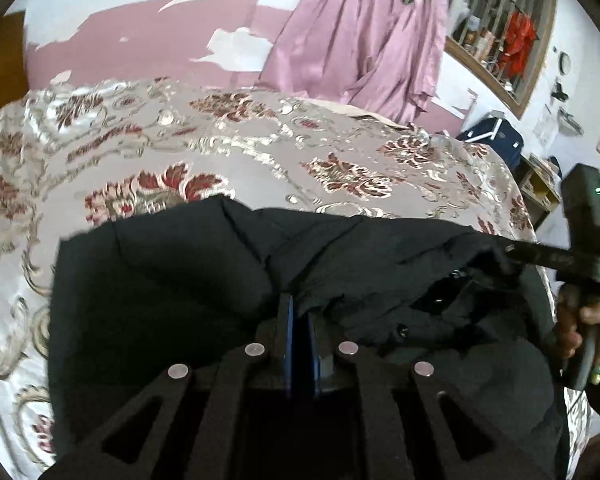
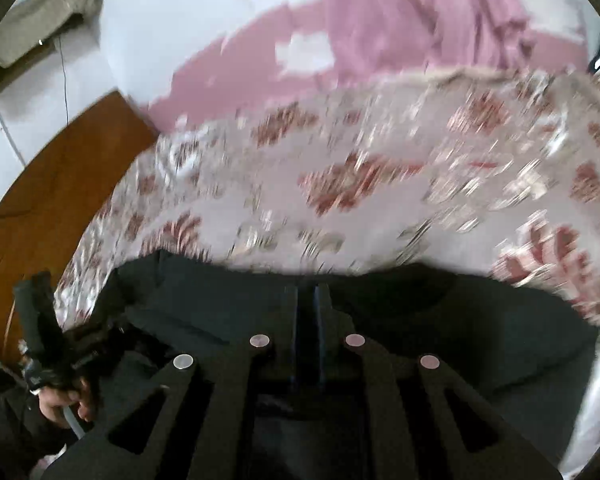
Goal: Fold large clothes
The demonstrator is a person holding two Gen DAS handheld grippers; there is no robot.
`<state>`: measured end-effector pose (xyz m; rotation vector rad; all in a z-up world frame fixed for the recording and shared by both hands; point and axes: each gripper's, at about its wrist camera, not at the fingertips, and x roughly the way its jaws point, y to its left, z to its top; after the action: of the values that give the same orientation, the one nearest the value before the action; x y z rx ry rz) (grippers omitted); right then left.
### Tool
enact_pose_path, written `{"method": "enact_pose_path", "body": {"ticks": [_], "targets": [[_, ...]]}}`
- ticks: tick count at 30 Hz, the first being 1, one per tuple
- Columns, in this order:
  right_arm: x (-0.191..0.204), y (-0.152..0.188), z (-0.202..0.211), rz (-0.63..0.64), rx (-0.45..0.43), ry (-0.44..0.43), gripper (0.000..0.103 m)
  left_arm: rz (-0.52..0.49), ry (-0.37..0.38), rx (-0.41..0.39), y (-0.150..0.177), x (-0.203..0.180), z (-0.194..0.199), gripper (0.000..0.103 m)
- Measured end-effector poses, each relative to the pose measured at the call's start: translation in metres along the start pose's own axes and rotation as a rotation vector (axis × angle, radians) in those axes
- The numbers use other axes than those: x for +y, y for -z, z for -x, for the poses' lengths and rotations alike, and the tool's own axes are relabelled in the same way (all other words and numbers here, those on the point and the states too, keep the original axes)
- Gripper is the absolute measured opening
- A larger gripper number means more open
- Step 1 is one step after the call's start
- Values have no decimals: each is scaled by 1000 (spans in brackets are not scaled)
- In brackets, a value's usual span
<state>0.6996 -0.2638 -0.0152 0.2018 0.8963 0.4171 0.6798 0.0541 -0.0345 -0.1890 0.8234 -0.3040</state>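
A large black garment [image 1: 172, 276] with small buttons lies on a bed with a floral bedspread [image 1: 220, 148]. My left gripper [image 1: 300, 308] is shut on a fold of the black cloth near its middle. The right gripper [image 1: 512, 256] shows at the right edge of the left wrist view, pinching the garment's right part. In the right wrist view my right gripper [image 2: 306, 292] is shut on the black garment [image 2: 440, 320], and the left gripper [image 2: 100, 332] shows at the lower left on the cloth. The right wrist view is blurred.
Pink curtains [image 1: 364, 40] hang behind the bed. A barred window [image 1: 500, 32] and a dark bag [image 1: 492, 136] are at the right. A wooden headboard [image 2: 52, 200] stands left of the bed. The bedspread [image 2: 340, 168] stretches beyond the garment.
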Motion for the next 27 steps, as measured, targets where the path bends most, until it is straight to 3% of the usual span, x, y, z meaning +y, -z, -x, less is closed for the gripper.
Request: {"method": "enact_pose_path", "body": {"ticks": [6,11,16,20,22,26,27], "targets": [[8,15,-10,86,36,27,7,-8,48,-78,-12,-6,36,9],[5,19,-10,100,51,10,7,-24,82,-121,-40,-24,39,11],[4,21,-10,112,67,0,7,-87,112,33,-54,-51,-6,13],[3,22,-14,136,105,-11,7,-247,128,232,-36,-71,-47,8],[3,23,-18,163,152,-27,7,-337,108,316,-24,-77,-61,5],[2,28,-35,223,297,-82,8,-371,117,439,-17,-77,-82,3],[3,30,-41,239,343,-98,8,-442,98,470,-12,-83,-87,3]]}}
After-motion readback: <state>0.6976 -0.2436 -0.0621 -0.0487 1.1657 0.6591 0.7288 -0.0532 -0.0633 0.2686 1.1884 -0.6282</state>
